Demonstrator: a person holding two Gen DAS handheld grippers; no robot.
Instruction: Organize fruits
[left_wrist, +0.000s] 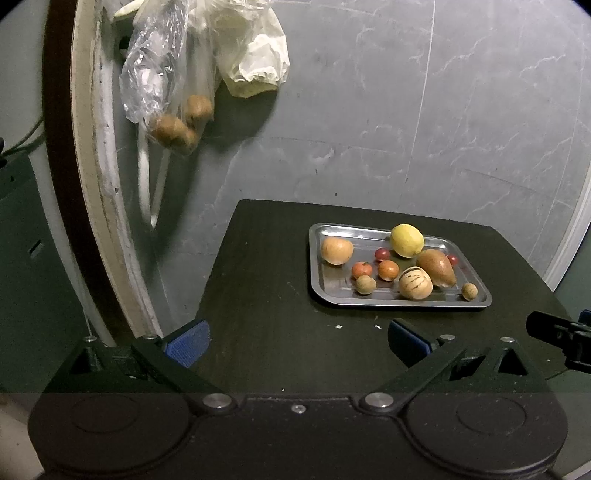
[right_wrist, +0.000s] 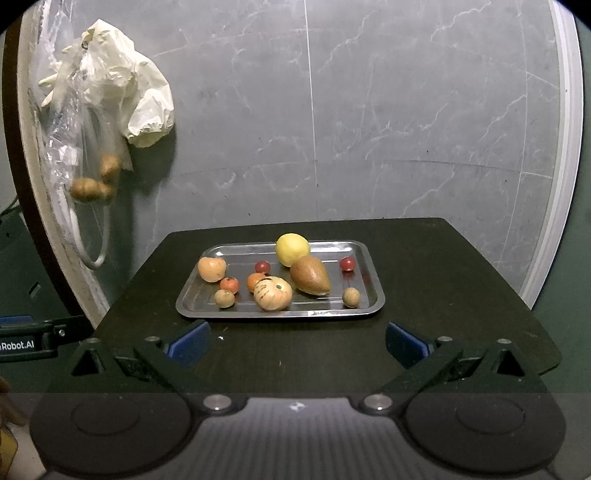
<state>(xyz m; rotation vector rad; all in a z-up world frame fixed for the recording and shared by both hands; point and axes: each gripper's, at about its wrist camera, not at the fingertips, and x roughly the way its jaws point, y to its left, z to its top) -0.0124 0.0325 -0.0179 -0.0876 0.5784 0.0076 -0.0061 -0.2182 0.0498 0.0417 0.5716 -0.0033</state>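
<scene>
With both my left gripper (left_wrist: 298, 341) and right gripper (right_wrist: 297, 341) spread apart and empty above the near edge of the surface (right_wrist: 443, 258), the fruits crowd the tray (right_wrist: 192, 306), so reaching the lemon (right_wrist: 291, 249) may knock the small tomato (right_wrist: 262, 266) away.

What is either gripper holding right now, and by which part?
Nothing. The left gripper and right gripper are both open and empty above the table; all fruit lies on the metal tray.
</scene>
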